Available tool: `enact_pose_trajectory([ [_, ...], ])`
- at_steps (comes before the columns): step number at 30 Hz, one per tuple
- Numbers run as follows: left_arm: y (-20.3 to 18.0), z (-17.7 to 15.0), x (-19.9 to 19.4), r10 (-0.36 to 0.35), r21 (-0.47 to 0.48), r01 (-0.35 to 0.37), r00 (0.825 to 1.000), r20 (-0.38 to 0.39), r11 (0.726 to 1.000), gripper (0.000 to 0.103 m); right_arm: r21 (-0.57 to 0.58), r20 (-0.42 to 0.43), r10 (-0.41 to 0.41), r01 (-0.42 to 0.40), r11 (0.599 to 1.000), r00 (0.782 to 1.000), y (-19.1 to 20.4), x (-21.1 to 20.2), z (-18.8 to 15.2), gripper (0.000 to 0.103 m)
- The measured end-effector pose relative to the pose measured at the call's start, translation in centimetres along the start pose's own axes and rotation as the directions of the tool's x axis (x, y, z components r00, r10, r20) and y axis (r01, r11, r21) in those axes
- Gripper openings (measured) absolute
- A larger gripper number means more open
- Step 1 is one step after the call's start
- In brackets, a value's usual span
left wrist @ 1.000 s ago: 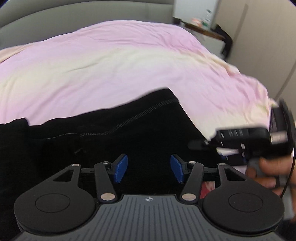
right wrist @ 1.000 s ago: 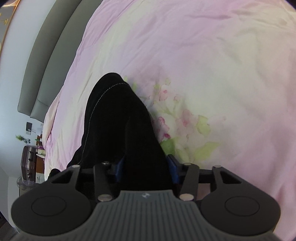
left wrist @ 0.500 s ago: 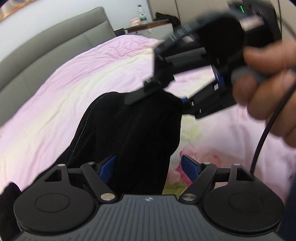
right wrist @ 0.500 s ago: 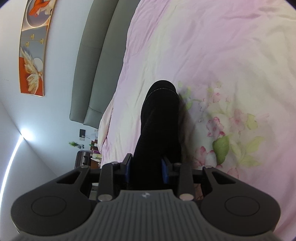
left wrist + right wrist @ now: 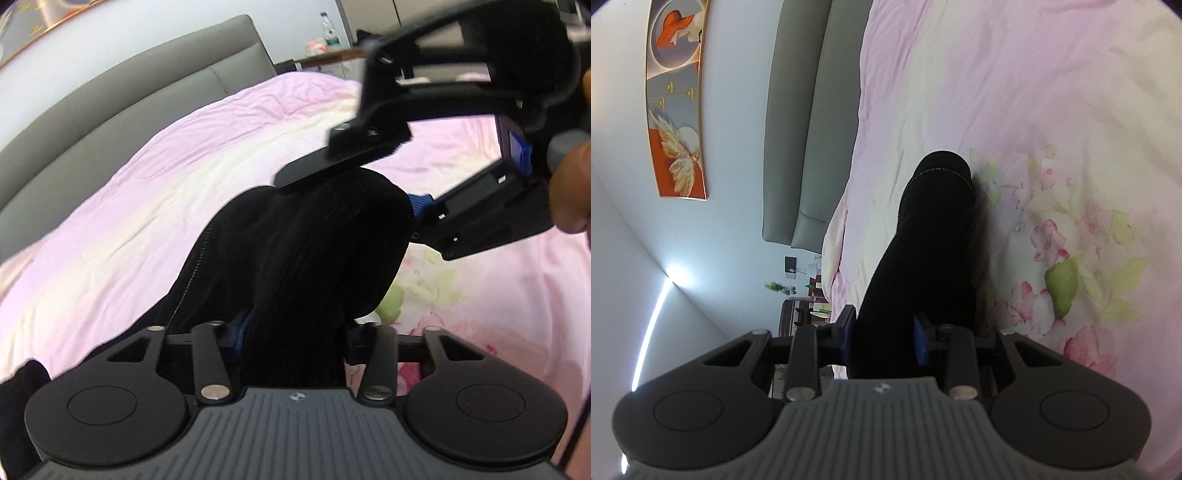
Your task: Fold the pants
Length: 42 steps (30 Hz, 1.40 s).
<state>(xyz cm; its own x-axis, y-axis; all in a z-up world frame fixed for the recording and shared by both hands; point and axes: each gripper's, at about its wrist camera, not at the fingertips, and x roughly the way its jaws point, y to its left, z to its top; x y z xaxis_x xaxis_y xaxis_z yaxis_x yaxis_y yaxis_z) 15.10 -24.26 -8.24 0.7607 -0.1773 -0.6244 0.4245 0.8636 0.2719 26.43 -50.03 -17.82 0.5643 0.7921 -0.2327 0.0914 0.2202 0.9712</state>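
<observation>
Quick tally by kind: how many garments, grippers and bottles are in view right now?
Black pants: 1
Grippers: 2, left gripper and right gripper, fabric between both jaws
Bottles on the far table: 1, small and blurry
Total: 4

The left wrist view looks close along its jaws, tilted down across the bed [image 5: 155, 206] toward the headboard [image 5: 122, 122]. The right wrist view, rolled sideways, faces nearly level along its jaws. Both share the black pants [image 5: 295, 258] and the bed.
</observation>
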Motion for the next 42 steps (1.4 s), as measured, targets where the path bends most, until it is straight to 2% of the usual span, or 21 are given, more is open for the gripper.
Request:
enact_pose_trajectory([
  [1,0.4,-0.2,-0.3,-0.008,-0.014,0.008,1.000,0.010,1.000,0.037,0.023,0.018,0.003,-0.004,1.000,1.000,-0.3,-0.2,0.2,0.038],
  [2,0.6,-0.4,-0.6,-0.015,-0.020,0.015,1.000,0.020,1.000,0.036,0.040,0.042,-0.006,0.004,0.999,0.999,-0.5,-0.2,0.6,0.053],
  [3,0.8,-0.6,-1.0,-0.015,-0.019,0.016,0.999,0.033,1.000,0.036,0.050,0.078,-0.031,0.027,0.998,0.997,-0.7,-0.3,1.1,0.073],
  [4,0.8,-0.8,-1.3,-0.013,-0.017,0.014,0.999,0.045,1.000,0.036,0.057,0.115,-0.076,0.070,0.996,0.990,-0.8,-0.3,1.7,0.077],
  [5,0.8,-0.9,-1.4,-0.015,-0.019,0.016,0.999,0.051,1.000,0.035,0.059,0.130,-0.110,0.103,0.993,0.985,-1.0,0.1,2.3,0.078],
  [8,0.7,-1.1,-1.7,-0.027,-0.038,0.028,0.998,0.050,0.999,0.035,0.094,0.093,-0.137,0.128,0.987,0.986,-2.0,2.3,3.6,0.078],
  [10,0.8,-1.1,-1.9,-0.030,-0.037,0.032,0.998,0.046,0.999,0.036,0.095,0.027,-0.152,0.149,0.984,0.988,-2.7,4.2,3.8,0.073],
  [11,0.8,-1.1,-1.9,-0.034,-0.036,0.036,0.999,0.043,0.999,0.035,0.075,0.009,-0.168,0.166,0.983,0.986,-2.8,5.1,3.9,0.064],
  [12,1.0,-1.1,-1.9,-0.042,-0.041,0.044,0.998,0.040,0.998,0.035,0.046,-0.002,-0.169,0.169,0.985,0.986,-2.6,5.7,4.0,0.041],
  [13,1.1,-1.2,-1.9,-0.051,-0.050,0.053,0.998,0.037,0.997,0.035,0.013,-0.009,-0.161,0.161,0.987,0.987,-2.3,6.2,4.0,0.029],
  [15,1.4,-1.3,-2.3,-0.058,-0.076,0.061,0.997,0.045,0.995,0.035,-0.054,0.003,-0.167,0.167,0.985,0.986,-1.4,6.3,3.8,0.021],
  [19,2.6,-1.6,-3.1,-0.070,-0.134,0.079,0.995,0.074,0.988,0.035,-0.188,0.017,-0.140,0.141,0.972,0.990,0.8,6.0,2.8,0.019],
  [24,4.4,-1.9,-5.0,-0.075,-0.165,0.093,0.991,0.115,0.982,0.035,-0.270,0.038,-0.131,0.137,0.953,0.991,3.8,5.7,0.7,0.018],
  [27,6.2,-2.5,-6.7,-0.069,-0.218,0.103,0.985,0.159,0.971,0.034,-0.335,0.054,-0.129,0.139,0.932,0.990,7.0,6.1,-1.0,0.018],
  [30,8.4,-4.3,-9.7,-0.055,-0.319,0.122,0.976,0.210,0.940,0.034,-0.410,0.059,-0.136,0.148,0.900,0.989,11.0,6.9,-3.4,0.018],
  [35,13.6,-7.0,-13.9,-0.019,-0.483,0.178,0.948,0.316,0.857,0.034,-0.556,0.019,-0.140,0.127,0.821,0.990,18.4,10.5,-8.4,0.018],
  [39,18.1,-10.4,-17.4,0.028,-0.594,0.234,0.917,0.398,0.769,0.034,-0.671,-0.041,-0.143,0.079,0.737,0.989,23.8,14.6,-13.9,0.018],
  [42,21.3,-14.0,-18.0,0.047,-0.674,0.273,0.909,0.415,0.686,0.034,-0.752,-0.055,-0.228,0.110,0.650,0.972,26.5,18.9,-17.9,0.018],
])
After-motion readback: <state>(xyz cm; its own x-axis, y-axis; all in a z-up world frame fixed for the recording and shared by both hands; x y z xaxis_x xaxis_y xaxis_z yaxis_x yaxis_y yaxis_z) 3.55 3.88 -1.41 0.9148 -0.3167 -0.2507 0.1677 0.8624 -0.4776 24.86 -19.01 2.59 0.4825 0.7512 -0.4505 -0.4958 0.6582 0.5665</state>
